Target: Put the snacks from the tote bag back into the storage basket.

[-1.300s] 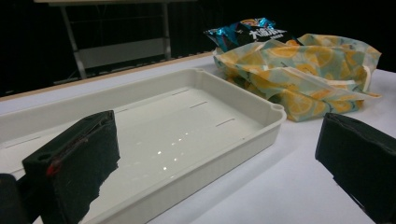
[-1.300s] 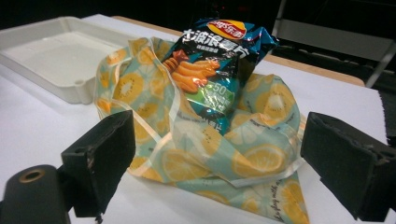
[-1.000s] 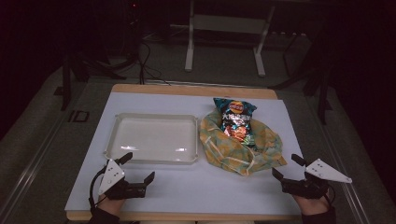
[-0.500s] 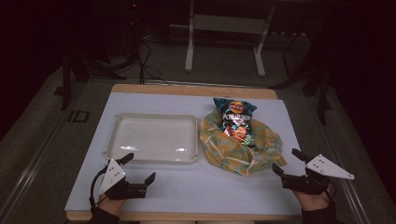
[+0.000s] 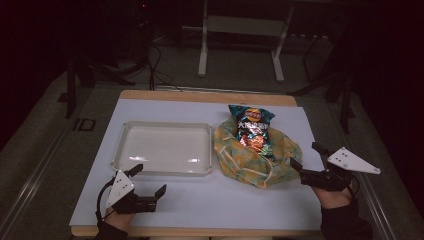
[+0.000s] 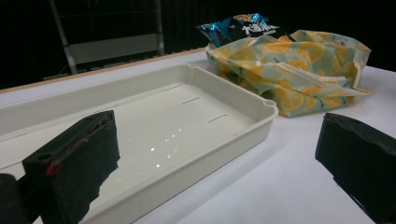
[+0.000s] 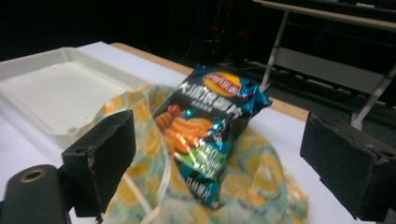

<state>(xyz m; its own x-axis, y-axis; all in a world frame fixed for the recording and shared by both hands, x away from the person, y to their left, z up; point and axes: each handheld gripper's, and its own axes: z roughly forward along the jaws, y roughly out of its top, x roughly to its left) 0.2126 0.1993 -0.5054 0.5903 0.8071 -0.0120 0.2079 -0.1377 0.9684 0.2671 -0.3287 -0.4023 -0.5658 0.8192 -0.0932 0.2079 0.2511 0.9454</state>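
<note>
A teal chip bag lies on a yellow orange-print cloth bag at the right of the white table. Left of it sits an empty white tray. My left gripper is open, low over the table just in front of the tray's near rim. My right gripper is open at the cloth bag's right edge. In the right gripper view the chip bag and cloth bag lie ahead between the wide-apart jaws. The left gripper view shows the cloth bag beyond the tray.
The white table surface ends at a wooden edge at the back. Metal frame legs and cables stand on the dark floor behind. A strip of bare tabletop runs along the front between my two hands.
My right gripper has moved forward and slightly right, ending up at the cloth bag's right edge. The left gripper has barely shifted. Both stay open.
</note>
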